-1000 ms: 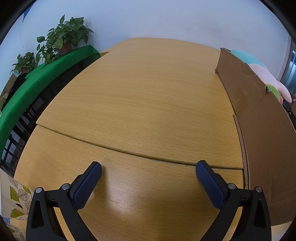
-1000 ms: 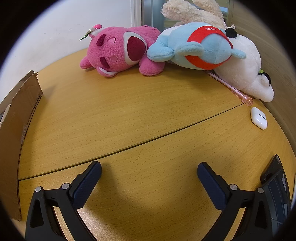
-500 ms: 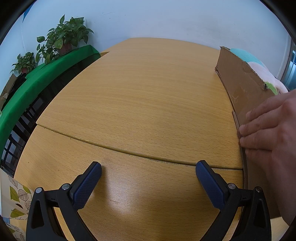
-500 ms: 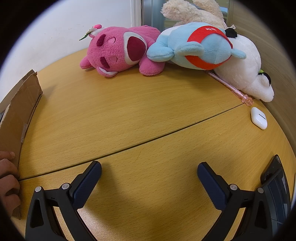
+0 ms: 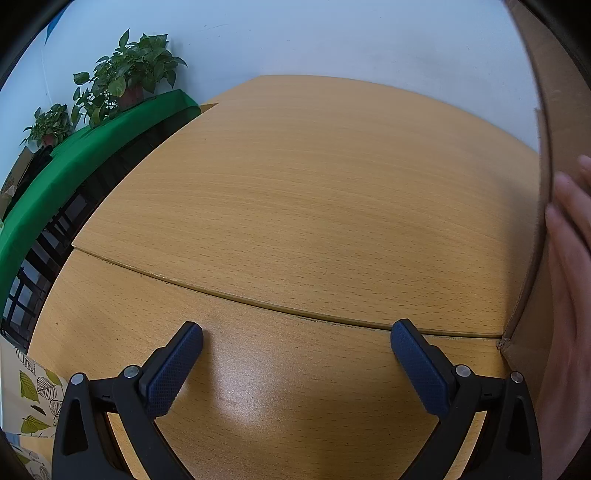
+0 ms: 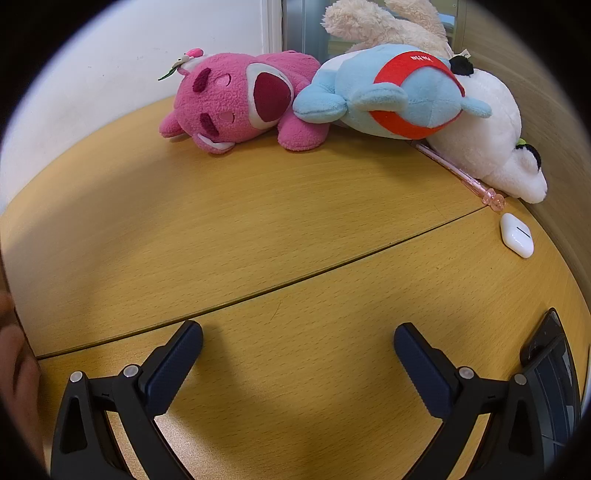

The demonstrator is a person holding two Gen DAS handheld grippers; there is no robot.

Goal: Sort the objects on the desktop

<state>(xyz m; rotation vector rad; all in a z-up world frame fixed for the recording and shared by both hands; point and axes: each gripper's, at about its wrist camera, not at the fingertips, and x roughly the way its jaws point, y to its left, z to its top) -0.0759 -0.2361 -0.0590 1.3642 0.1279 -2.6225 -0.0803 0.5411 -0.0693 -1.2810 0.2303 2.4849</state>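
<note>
Left wrist view: wide bare wooden tabletop (image 5: pixel 314 192) ahead, one seam across it, far edge at a white wall. Left edge drops off beside a green ledge (image 5: pixel 74 166) carrying two potted plants (image 5: pixel 129 79). Right side is blocked by one cardboard box (image 5: pixel 554 110) wall, with a bare hand (image 5: pixel 570 277) flat against it. Left tongs (image 5: pixel 295 345) wide apart, empty, low over the near tabletop; contact unclear.

Right wrist view: big open stretch in the middle. Far right: four plush toys piled together, pink (image 6: pixel 243 101), blue with red band (image 6: pixel 402 94), white (image 6: pixel 495 144), cream (image 6: pixel 384 24) behind. One pink pen (image 6: pixel 465 177) lies just beside the white plush; one white earbud case (image 6: pixel 517 235) near the right edge. One dark device (image 6: pixel 550 373) sits near right. Right tongs (image 6: pixel 297 347) wide apart, holding nothing.
</note>
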